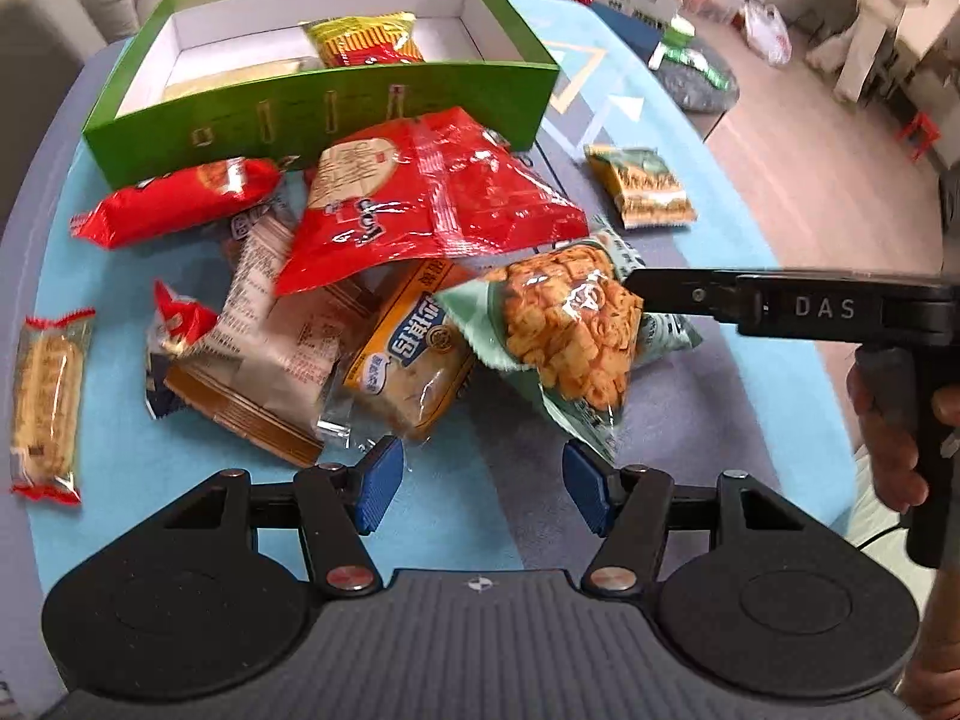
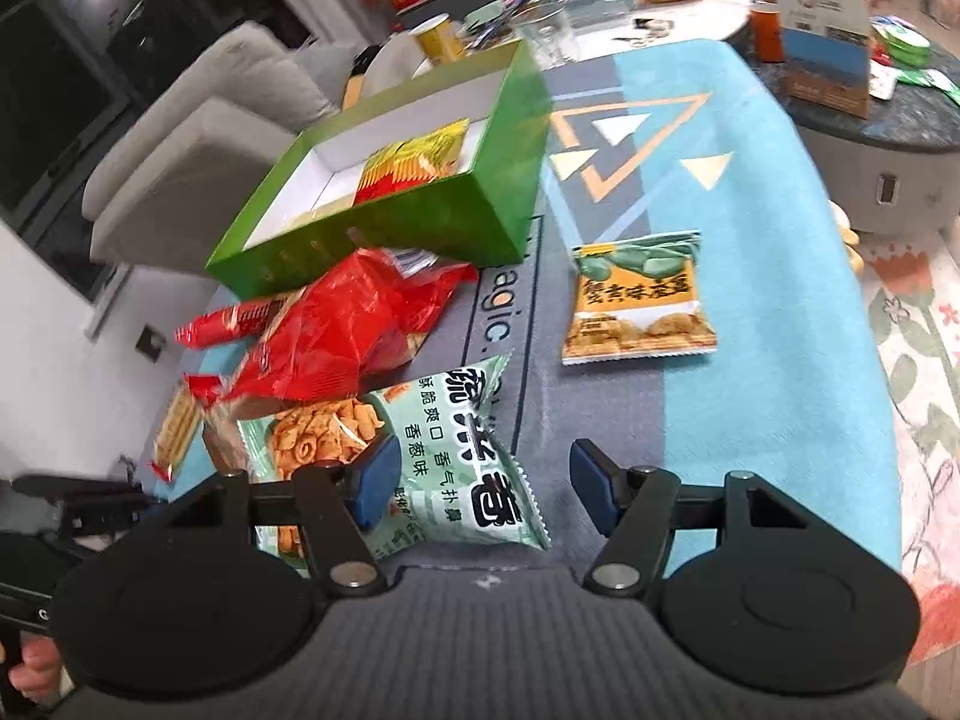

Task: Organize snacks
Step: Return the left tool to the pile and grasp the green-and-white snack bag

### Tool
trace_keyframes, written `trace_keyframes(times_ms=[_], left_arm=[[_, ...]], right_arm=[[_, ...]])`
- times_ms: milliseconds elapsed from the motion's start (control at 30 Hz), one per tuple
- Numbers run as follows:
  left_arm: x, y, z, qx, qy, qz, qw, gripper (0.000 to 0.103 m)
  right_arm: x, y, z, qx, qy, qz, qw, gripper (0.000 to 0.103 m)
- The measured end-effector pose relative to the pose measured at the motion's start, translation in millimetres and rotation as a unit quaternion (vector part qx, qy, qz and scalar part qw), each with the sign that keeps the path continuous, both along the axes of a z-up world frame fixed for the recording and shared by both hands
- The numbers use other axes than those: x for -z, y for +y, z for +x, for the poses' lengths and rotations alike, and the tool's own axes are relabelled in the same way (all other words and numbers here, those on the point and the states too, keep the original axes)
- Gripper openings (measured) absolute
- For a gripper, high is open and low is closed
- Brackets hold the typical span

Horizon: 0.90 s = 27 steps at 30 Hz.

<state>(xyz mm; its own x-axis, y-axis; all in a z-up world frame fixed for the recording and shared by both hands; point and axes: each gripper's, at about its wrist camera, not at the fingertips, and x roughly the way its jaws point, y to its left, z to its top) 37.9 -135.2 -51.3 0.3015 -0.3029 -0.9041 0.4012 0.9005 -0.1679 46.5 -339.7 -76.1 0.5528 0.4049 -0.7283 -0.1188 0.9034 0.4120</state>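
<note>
Right claw (image 2: 485, 483) gapes around the green bag (image 2: 420, 468) at the pile's edge on the desk (image 2: 750, 300). Left claw (image 1: 477, 483) open, empty. Clamp the bag's middle, lift clear, then drop into the box (image 2: 384, 222).

Bare tablecloth (image 2: 750, 312) lies right of the snack pile (image 1: 336, 300); the green box (image 1: 312, 114) walls off its far side.
</note>
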Motion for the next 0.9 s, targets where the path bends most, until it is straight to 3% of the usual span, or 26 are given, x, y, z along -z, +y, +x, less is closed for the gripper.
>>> trace_keyframes(times_ms=[167, 333, 567, 900], left_arm=[[7, -1, 0, -0.005, 0.021, 0.017, 0.9996, 0.054], [0, 21, -16, 0.008, 0.013, 0.016, 0.9997, 0.054], [-9, 65, -24, -0.055, 0.008, -0.005, 0.9984, 0.056], [8, 102, -27, -0.121, 0.064, -0.046, 0.9895, 0.056]], right_arm=[[7, -3, 1, -0.021, 0.011, 0.024, 0.999, 0.069], [8, 0, -8, -0.036, 0.017, 0.039, 0.998, 0.069], [12, 31, -27, -0.043, 0.030, 0.052, 0.997, 0.069], [16, 69, -52, 0.011, 0.040, 0.091, 0.995, 0.069]])
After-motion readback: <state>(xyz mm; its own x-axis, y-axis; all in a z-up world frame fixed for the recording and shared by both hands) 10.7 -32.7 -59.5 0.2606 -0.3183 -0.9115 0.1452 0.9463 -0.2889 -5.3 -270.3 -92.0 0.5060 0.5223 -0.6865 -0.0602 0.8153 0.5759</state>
